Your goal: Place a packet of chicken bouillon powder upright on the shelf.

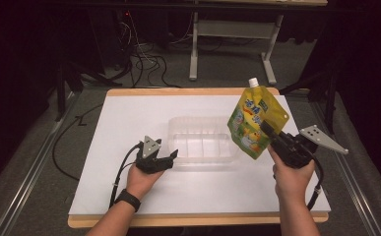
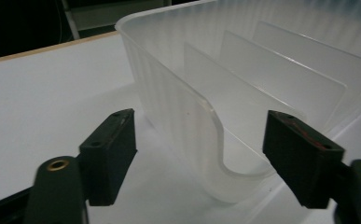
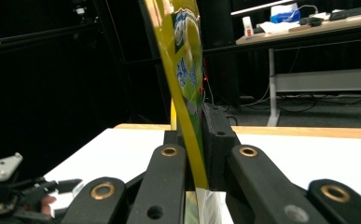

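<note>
A yellow spout pouch (image 1: 254, 120) with a white cap hangs in the air above the right end of a clear plastic bin (image 1: 178, 129). My right gripper (image 1: 268, 129) is shut on the pouch's lower edge. In the right gripper view the pouch (image 3: 187, 70) stands edge-on, pinched between the jaws of that gripper (image 3: 194, 130). The bin has several upright dividers and sits mid-board. My left gripper (image 1: 173, 155) is low at the bin's front left corner. In the left gripper view its open jaws (image 2: 199, 135) straddle the notched end wall of the bin (image 2: 178, 93), with the pads clear of the plastic.
The bin rests on a white board (image 1: 129, 118) with a wooden rim, laid on a grey table. Behind the table stand white desk legs (image 1: 193, 49) and a tangle of cables (image 1: 143, 64) on the floor. Dark stands flank both sides.
</note>
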{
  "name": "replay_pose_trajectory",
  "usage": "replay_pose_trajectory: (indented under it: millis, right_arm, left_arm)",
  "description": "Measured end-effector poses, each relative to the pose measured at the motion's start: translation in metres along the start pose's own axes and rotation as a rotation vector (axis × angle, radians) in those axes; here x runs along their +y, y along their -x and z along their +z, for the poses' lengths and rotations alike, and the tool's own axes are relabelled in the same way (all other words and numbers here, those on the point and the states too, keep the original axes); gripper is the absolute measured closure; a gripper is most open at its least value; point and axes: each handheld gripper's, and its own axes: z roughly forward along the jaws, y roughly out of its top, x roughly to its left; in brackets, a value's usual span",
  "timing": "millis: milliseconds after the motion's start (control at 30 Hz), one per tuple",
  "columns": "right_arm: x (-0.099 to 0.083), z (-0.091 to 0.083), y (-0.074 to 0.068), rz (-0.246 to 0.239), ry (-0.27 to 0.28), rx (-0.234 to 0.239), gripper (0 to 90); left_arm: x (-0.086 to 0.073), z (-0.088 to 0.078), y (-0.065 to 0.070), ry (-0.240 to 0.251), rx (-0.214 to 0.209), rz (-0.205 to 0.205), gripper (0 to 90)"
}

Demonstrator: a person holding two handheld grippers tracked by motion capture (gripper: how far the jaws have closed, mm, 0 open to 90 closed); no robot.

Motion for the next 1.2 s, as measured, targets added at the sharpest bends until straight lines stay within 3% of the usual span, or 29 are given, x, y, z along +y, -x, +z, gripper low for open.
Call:
replay_pose_trajectory:
  millis: [100,200,233,333,400,667,1200]
  right_arm:
    - [-0.002,0.018,-0.01,0.003,-0.009,-0.002,87.8]
    - [-0.005,0.028,-0.013,0.0,-0.014,-0.008,87.9]
    - [-0.01,0.037,-0.015,0.002,-0.022,-0.019,87.9]
    - [-0.014,0.045,-0.016,0.004,-0.036,-0.031,87.9]
    - [-0.02,0.054,-0.015,-0.002,-0.05,-0.05,88.0]
    - [-0.025,0.057,-0.011,-0.013,-0.055,-0.088,88.0]
    - [-0.026,0.068,-0.014,-0.043,-0.067,-0.152,88.0]
  left_arm:
    - [-0.001,0.004,0.007,-0.006,0.024,0.038,42.5]
    - [-0.002,0.004,0.008,-0.008,0.041,0.058,46.0]
    - [-0.002,0.003,0.008,-0.002,0.041,0.05,50.8]
    - [-0.001,0.002,0.006,0.004,0.035,0.026,53.2]
    - [-0.001,0.002,0.007,0.008,0.037,0.035,56.3]
    - [-0.002,0.001,0.007,0.006,0.072,0.043,69.7]
    - [-0.003,-0.001,0.015,0.008,0.072,0.072,71.8]
